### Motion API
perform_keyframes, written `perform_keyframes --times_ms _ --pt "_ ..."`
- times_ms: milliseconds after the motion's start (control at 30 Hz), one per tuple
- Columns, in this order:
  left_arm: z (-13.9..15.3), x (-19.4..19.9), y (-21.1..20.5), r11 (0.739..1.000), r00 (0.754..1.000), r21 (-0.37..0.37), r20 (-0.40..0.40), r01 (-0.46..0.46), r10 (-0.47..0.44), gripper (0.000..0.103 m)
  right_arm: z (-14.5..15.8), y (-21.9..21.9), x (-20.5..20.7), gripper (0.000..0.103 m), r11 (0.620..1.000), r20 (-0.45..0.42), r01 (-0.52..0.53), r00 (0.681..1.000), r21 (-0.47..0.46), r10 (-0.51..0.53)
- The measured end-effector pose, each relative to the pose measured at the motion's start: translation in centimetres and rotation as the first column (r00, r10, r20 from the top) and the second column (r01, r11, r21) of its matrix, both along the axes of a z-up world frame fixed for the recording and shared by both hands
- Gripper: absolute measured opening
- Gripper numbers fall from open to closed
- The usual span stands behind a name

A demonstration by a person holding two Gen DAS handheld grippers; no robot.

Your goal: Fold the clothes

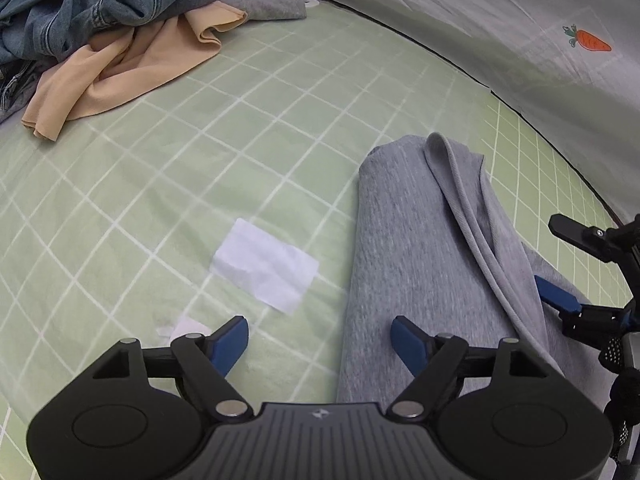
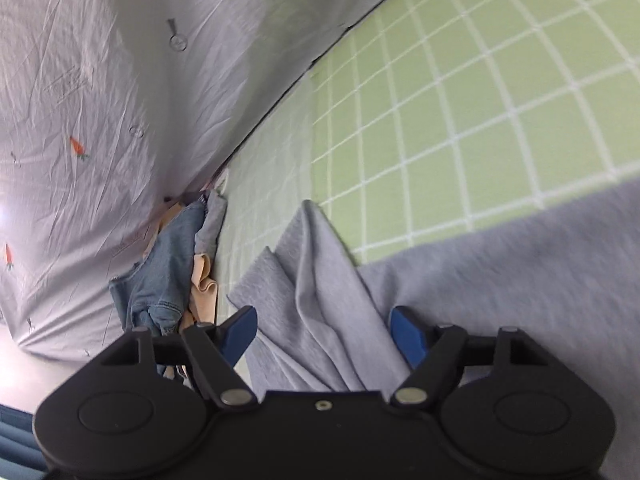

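A grey, soft knit garment point(image 1: 420, 248) lies folded lengthwise into a long strip on a pale green bedsheet with a white grid pattern point(image 1: 200, 168), its ribbed hem running along the strip's upper layer. In the right wrist view the same grey garment point(image 2: 320, 288) shows loose ridges of cloth fanning out from between the fingers, with a broader flat part spreading to the side. Just beside the grey garment on the sheet lies a white rectangular paper sheet point(image 1: 266, 266), and a smaller white scrap point(image 1: 186, 328) rests a little further from it. Well apart from the grey garment, at the far edge of the sheet, sits a heap of a crumpled blue denim garment point(image 1: 100, 4), a peach-coloured thin cloth point(image 1: 120, 68) and another grey piece point(image 1: 268, 6). Beyond the grey garment rises a pale grey fabric wall printed with small orange carrots point(image 1: 540, 20). The left gripper point(image 1: 320, 340) hovers with its blue-padded fingers spread wide, one finger over the grey garment's near edge and the other over the bare sheet, holding nothing. The right gripper point(image 2: 324, 332) is likewise spread wide, its fingers either side of the bunched cloth ridges without pinching them; whether the pads touch the fabric cannot be told.
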State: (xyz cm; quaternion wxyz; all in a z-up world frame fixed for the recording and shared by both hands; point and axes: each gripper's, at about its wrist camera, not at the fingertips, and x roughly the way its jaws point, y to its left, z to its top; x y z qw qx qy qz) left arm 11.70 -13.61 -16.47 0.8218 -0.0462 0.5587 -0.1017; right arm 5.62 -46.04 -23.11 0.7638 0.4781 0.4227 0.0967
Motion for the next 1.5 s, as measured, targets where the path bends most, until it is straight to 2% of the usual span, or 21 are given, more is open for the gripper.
perform_keyframes --times_ms 133,233,367,533,567,667,700,733,1067,1167,1233,1300,1500 --pt "-0.1 0.6 -0.3 1.0 1.0 0.017 0.012 -0.021 0.021 0.084 1.2 2.6 1.7 0.078 0.977 0.043 -0.148 0.987 -0.156 0.157" --pt "-0.1 1.1 -0.5 0.999 0.999 0.02 0.011 -0.044 0.044 0.086 2.3 5.0 1.9 0.08 0.914 0.056 -0.244 0.959 -0.324 0.276" --pt "0.0 1.2 -0.6 0.998 0.998 0.027 0.011 -0.057 0.057 0.086 2.8 7.3 1.6 0.078 0.831 0.058 -0.275 0.937 -0.483 0.344" --pt "-0.1 1.1 -0.8 0.998 0.998 0.041 0.012 -0.056 0.055 0.086 3.0 8.6 1.3 0.052 0.751 0.038 -0.251 0.938 -0.611 0.345" --pt "-0.1 1.1 -0.9 0.998 0.998 0.044 0.012 -0.054 0.053 0.086 3.0 8.7 1.3 0.05 0.74 0.035 -0.247 0.939 -0.625 0.343" --pt "-0.2 1.0 -1.0 0.997 0.999 0.053 0.013 -0.049 0.048 0.087 2.9 8.6 1.5 0.028 0.735 0.032 -0.228 0.946 -0.638 0.321" --pt "-0.2 1.0 -1.1 0.997 0.999 0.056 0.014 -0.047 0.046 0.087 2.8 8.4 1.6 0.014 0.743 0.028 -0.226 0.95 -0.63 0.312" --pt "-0.2 0.9 -1.1 0.997 0.999 0.059 0.014 -0.045 0.044 0.087 2.7 8.2 1.6 0.007 0.753 0.027 -0.22 0.953 -0.62 0.301" --pt "-0.1 1.1 -1.2 0.998 0.999 0.053 0.011 -0.035 0.034 0.09 2.2 7.4 0.8 0.004 0.808 0.031 -0.199 0.965 -0.555 0.259" --pt "-0.1 1.1 -1.2 0.998 0.999 0.052 0.011 -0.035 0.034 0.091 2.3 7.4 0.4 0.01 0.813 0.026 -0.204 0.966 -0.546 0.259" --pt "-0.1 1.0 -1.3 0.998 0.999 0.052 0.011 -0.034 0.034 0.091 2.4 7.6 0.1 0.021 0.804 0.034 -0.21 0.961 -0.557 0.275" --pt "-0.2 1.0 -1.3 0.998 0.999 0.052 0.011 -0.033 0.033 0.092 2.6 8.0 -0.2 0.024 0.786 0.041 -0.218 0.955 -0.578 0.294" --pt "-0.2 1.1 -1.2 0.998 0.999 0.035 0.008 -0.044 0.044 0.093 2.8 9.6 -0.4 0.029 0.699 0.042 -0.245 0.93 -0.672 0.366"
